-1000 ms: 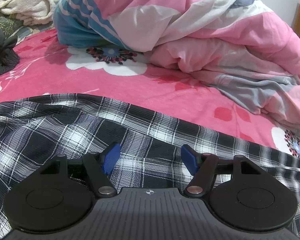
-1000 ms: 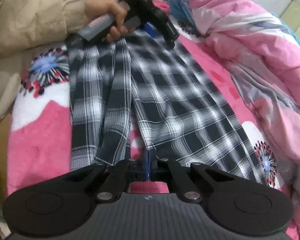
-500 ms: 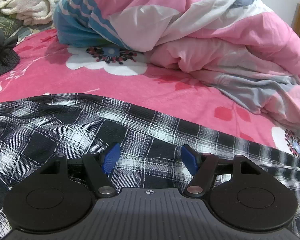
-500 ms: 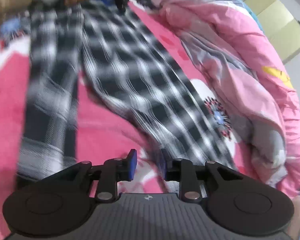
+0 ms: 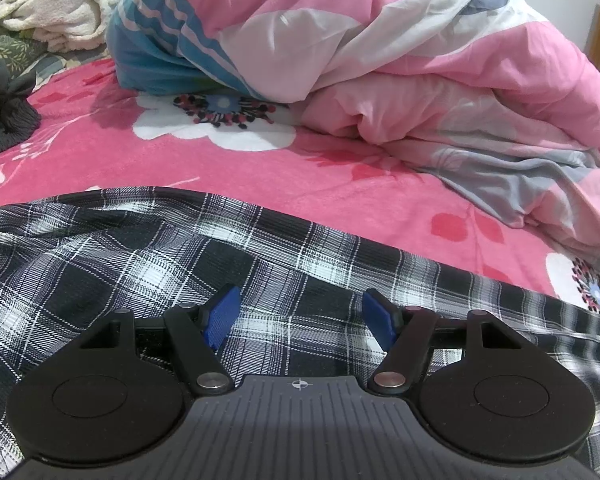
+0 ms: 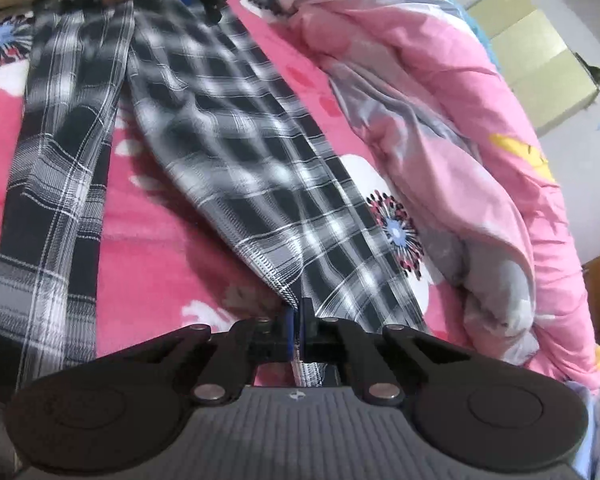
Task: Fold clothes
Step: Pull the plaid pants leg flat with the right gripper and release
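Right gripper (image 6: 298,330) is clenched on the hem corner of the plaid trousers (image 6: 236,168), at the 6 o'clock end of the right wrist view; cloth runs between the blue pads. From there one leg stretches toward 11 o'clock; the second leg lies apart at 9 o'clock, pink bed sheet (image 6: 148,216) showing between them. So the legs are not stacked yet. At the far end, the left gripper (image 5: 300,316) hangs over the waist area, released, jaws wide, nothing pinched; contact with the cloth is hard to tell. Quilt (image 6: 440,92) is bunched at 2 o'clock, clear of the work. Progress: early. Garment is spread, no fold visible; bringing the legs together and folding lengthwise remain.
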